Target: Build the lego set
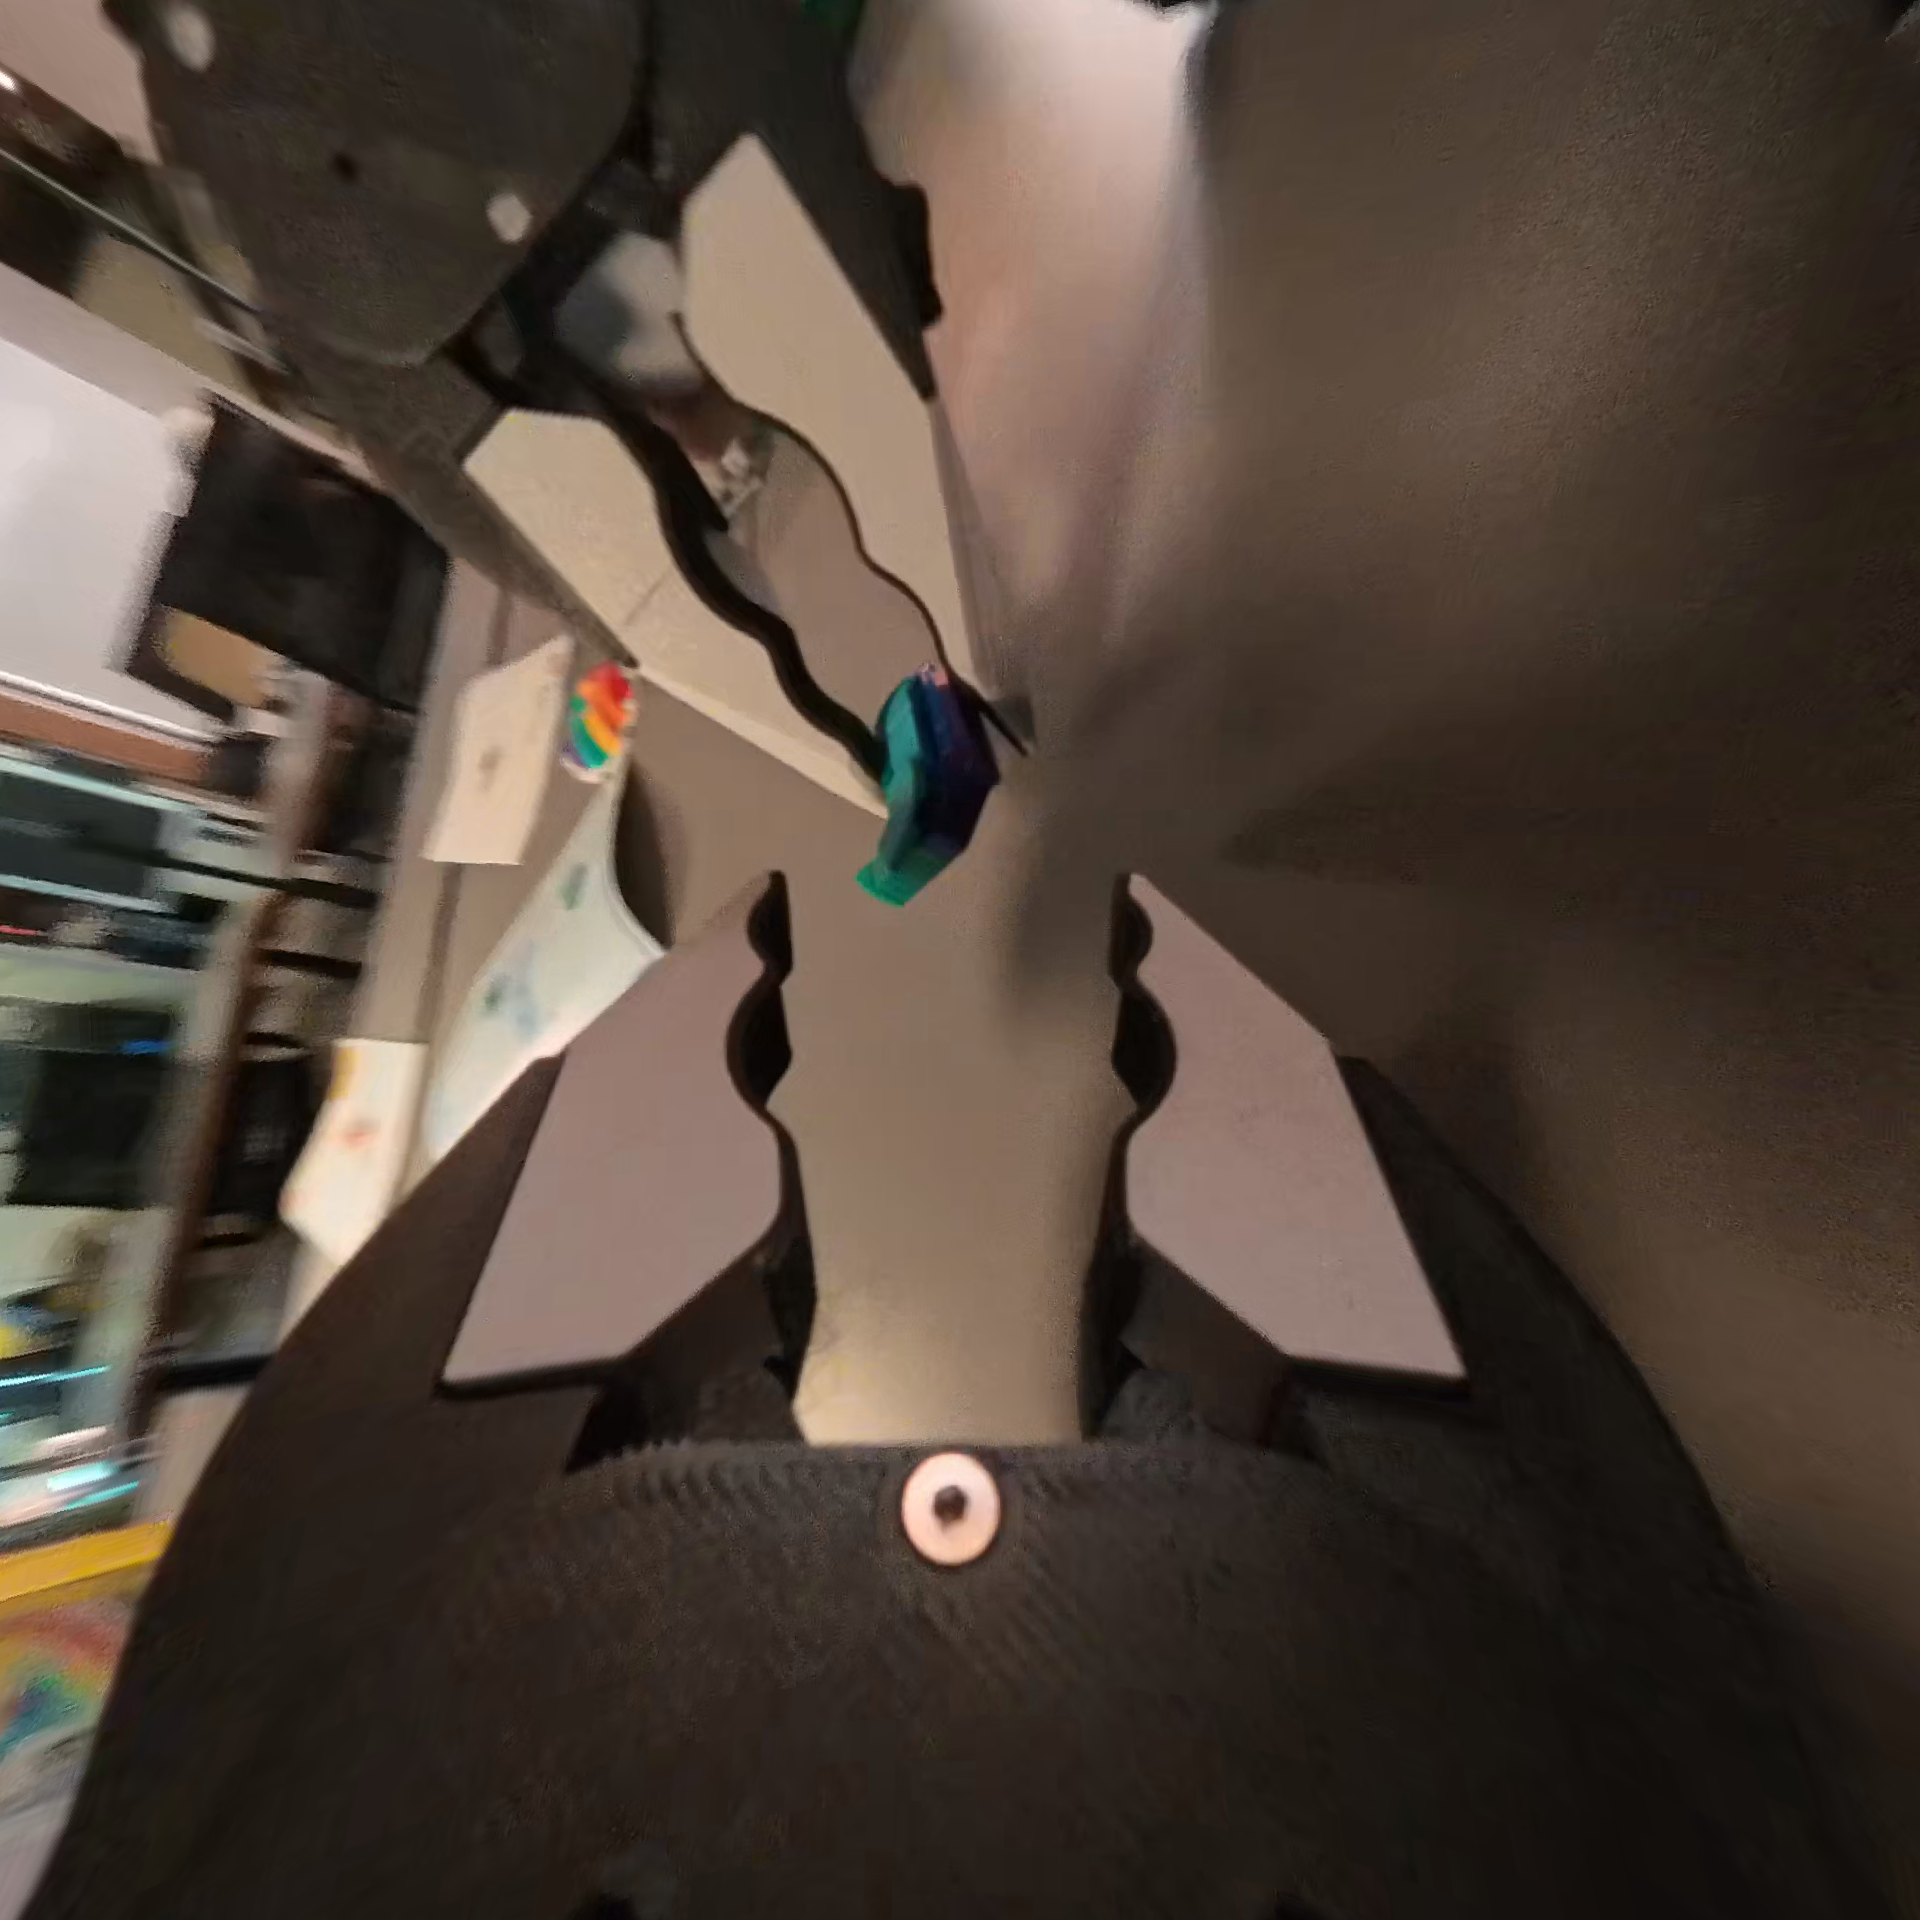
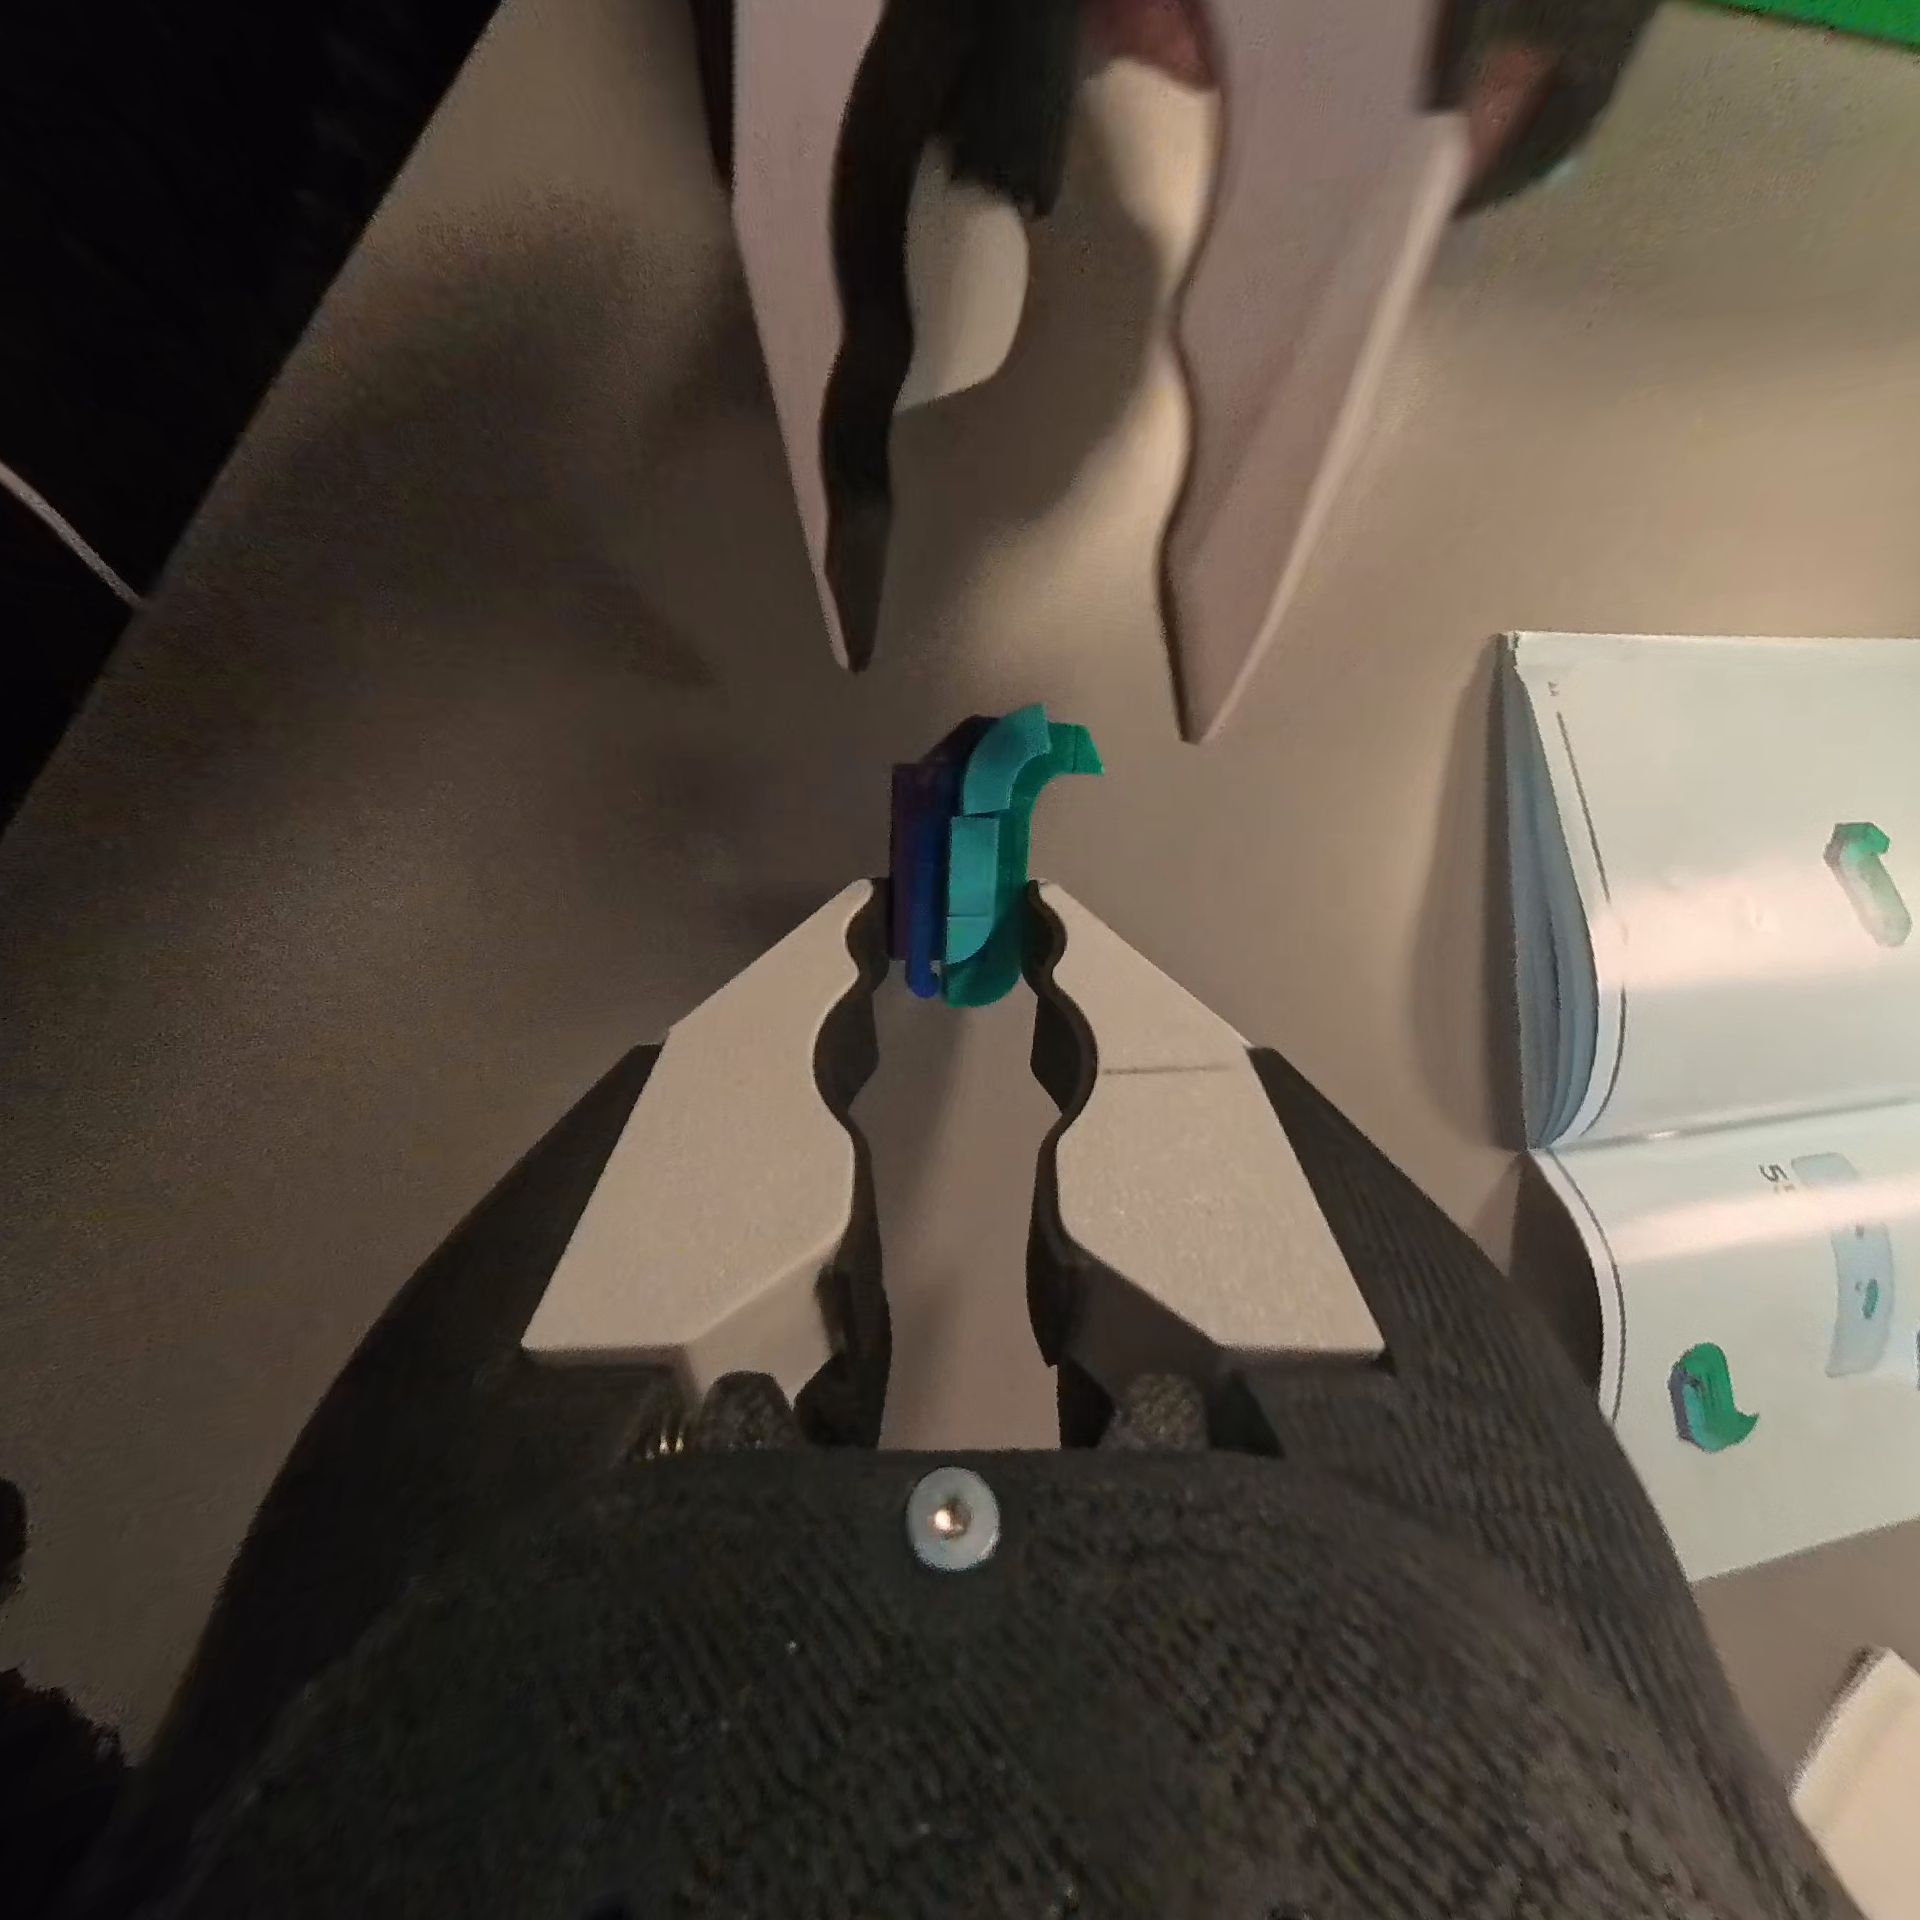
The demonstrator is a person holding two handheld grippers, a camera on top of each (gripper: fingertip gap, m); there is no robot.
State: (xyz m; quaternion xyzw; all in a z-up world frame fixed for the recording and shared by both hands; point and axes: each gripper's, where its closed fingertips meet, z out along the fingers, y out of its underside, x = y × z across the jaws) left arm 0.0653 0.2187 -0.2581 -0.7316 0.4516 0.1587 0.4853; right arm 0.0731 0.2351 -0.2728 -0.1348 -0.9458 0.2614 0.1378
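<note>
Beige table [image 2: 416, 727], blurred shelving [image 1: 94, 935], dim light

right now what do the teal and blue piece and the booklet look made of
Teal and blue piece: hard moulded plastic, semi-gloss, with crisp edges and uniform colour, clamped in the right tool. Booklet: glossy printed paper, probably; thin stacked page edges show.

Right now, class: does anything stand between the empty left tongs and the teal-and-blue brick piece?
Nothing visible does. The left tongs are open, facing the brick piece, which the right tongs pinch; only open air separates them.
</note>
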